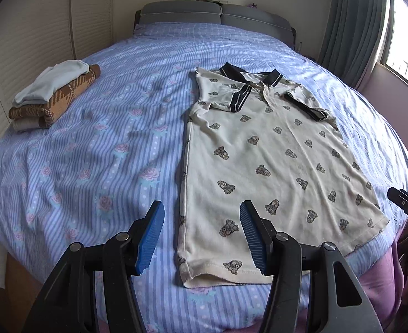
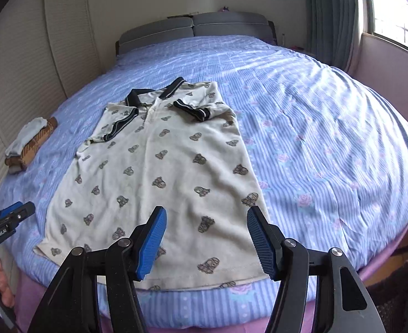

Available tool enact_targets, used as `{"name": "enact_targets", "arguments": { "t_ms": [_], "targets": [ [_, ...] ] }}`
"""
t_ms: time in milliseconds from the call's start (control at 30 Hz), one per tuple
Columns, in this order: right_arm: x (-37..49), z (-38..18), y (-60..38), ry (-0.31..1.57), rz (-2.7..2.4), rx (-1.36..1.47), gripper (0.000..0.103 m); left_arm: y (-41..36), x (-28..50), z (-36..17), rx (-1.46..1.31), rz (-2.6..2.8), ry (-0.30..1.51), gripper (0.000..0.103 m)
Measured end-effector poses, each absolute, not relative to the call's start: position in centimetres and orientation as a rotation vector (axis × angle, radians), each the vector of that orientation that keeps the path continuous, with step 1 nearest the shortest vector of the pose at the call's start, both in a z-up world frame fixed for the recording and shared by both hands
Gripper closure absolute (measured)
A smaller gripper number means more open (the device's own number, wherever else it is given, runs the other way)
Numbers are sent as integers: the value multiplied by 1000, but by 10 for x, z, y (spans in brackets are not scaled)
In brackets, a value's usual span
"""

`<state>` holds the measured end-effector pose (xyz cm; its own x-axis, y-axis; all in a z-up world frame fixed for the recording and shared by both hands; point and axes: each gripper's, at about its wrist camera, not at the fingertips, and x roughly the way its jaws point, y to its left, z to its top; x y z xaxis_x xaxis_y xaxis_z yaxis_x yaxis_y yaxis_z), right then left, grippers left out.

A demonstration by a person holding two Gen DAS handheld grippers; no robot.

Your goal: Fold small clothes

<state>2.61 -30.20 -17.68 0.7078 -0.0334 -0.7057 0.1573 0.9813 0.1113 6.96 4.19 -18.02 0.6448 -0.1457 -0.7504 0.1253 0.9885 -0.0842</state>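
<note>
Lying flat on blue striped bed (image 1: 98, 144): soft, light cream printed polo shirt (image 1: 273, 161) | bending easily, pinching bottom hem corners | left gripper (image 1: 202, 238), right gripper (image 2: 206, 242): gaping, holding nothing

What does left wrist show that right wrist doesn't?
Left wrist only: the open left gripper head-on, over the polo shirt's hem corner, and the right gripper's tip at the frame's right edge. Right wrist only: the open right gripper head-on, plus the person's hand holding the left one. Both: shirt flat, sleeves folded in, folded stack, striped bedsheet.
</note>
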Motion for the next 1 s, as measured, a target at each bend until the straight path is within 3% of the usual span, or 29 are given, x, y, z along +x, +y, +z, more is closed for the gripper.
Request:
{"name": "enact_targets", "arguments": {
  "t_ms": [633, 1000],
  "targets": [
    [4, -220, -342, 889, -349, 186, 42, 51, 63, -225, -54, -63, 1004, 47],
    [11, -240, -360, 946, -301, 379, 43, 40, 58, -230, -94, -41, 1040, 47]
  ]
}}
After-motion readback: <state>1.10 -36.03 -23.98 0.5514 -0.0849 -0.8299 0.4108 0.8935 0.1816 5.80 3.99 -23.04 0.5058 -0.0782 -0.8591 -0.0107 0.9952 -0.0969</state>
